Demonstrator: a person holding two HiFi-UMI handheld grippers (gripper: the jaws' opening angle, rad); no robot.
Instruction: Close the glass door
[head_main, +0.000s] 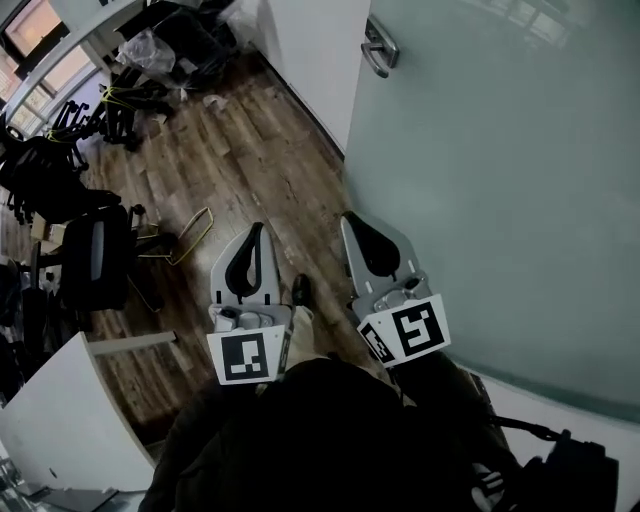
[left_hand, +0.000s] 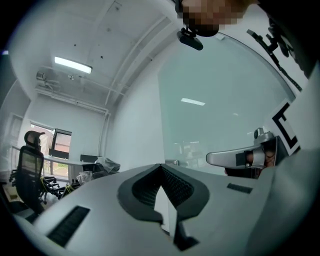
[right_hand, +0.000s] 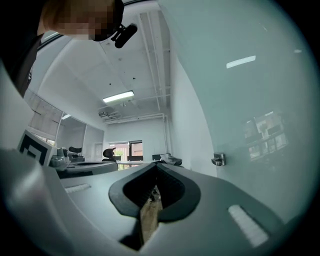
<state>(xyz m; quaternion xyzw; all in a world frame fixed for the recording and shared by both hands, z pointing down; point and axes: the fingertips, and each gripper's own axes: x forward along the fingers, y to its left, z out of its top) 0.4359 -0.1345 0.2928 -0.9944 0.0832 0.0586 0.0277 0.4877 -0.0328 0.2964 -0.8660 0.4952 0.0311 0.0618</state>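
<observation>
The frosted glass door (head_main: 500, 180) fills the right side of the head view, with its metal handle (head_main: 380, 48) at the top edge. My right gripper (head_main: 352, 218) is shut and empty; it is held close beside the glass, well short of the handle, and I cannot tell whether it touches. My left gripper (head_main: 258, 232) hangs to its left over the wooden floor, also shut with nothing in it. In the right gripper view the jaws (right_hand: 156, 165) meet, and the handle (right_hand: 218, 159) shows ahead on the right. In the left gripper view the closed tips (left_hand: 161, 166) point past the door (left_hand: 215, 115).
A white wall (head_main: 310, 50) meets the door's far edge. Black office chairs (head_main: 95, 255) and several bags crowd the left and the far corner. A white desk (head_main: 60, 420) stands at the lower left. Wooden floor (head_main: 240, 150) stretches ahead between them.
</observation>
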